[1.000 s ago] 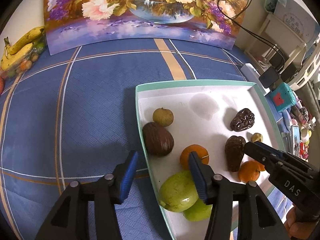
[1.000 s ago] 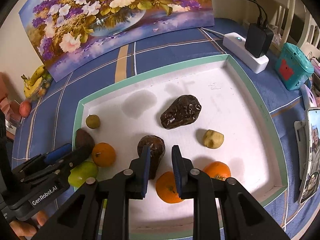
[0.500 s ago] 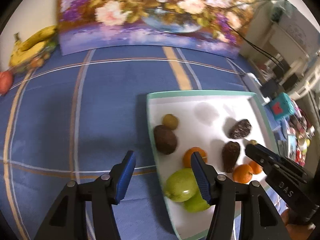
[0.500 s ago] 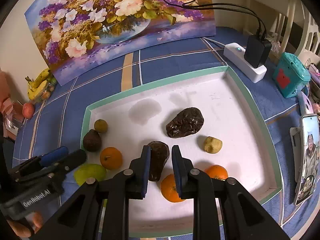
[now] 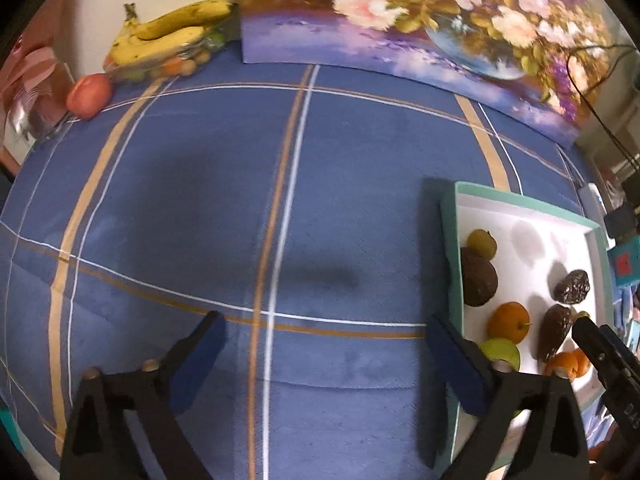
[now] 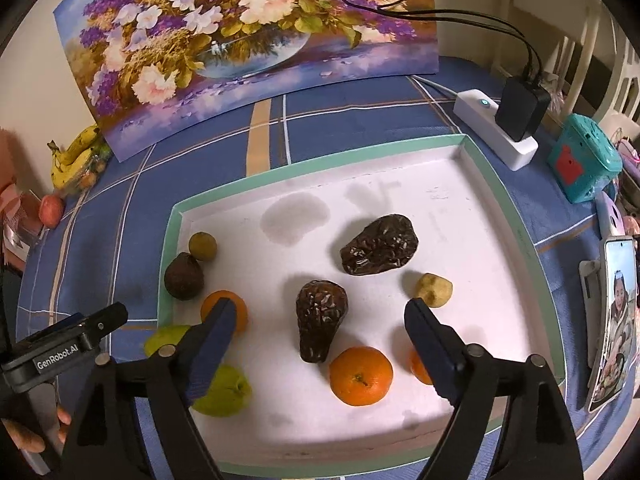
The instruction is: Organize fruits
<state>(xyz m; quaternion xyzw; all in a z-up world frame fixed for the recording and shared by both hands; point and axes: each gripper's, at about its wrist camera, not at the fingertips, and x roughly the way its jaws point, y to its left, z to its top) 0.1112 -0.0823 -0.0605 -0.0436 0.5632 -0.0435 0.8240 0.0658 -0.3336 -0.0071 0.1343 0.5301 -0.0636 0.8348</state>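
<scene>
Over the blue checked tablecloth (image 5: 320, 200), the left wrist view shows the left gripper (image 5: 324, 354) tilted steeply down, its jaws opening wide with only bare cloth between them. Its right finger ends just beside the near left corner of the white tray (image 5: 450, 240), which lies at the right edge of this view. Inside the tray sit a small yellow-green fruit (image 5: 482, 243), a dark brown fruit (image 5: 478, 282), an orange (image 5: 509, 322) and a green apple (image 5: 500, 352) partly hidden behind the finger. A flower painting (image 5: 420, 28) leans on the wall behind; bananas (image 5: 172, 36) and a red fruit (image 5: 89, 95) lie in the far left corner.

From the right wrist view, the right gripper (image 6: 320, 322) also points steeply down, above the near half of the tray (image 6: 320, 160). Its jaws are opening and press on nothing. A dark wrinkled fruit (image 6: 320, 318) lies on the tray floor in the gap between the fingers, touching neither. A second orange (image 6: 361, 375) lies just in front of it, and a third orange (image 6: 418, 368) is half hidden by the right finger. A bigger wrinkled fruit (image 6: 380, 245) and a pale knobbly fruit (image 6: 434, 290) lie farther back. Another green apple (image 6: 224, 392) shows beside the left finger. At the lower left a hand (image 6: 28, 432) holds the left gripper's handle outside the tray.
</scene>
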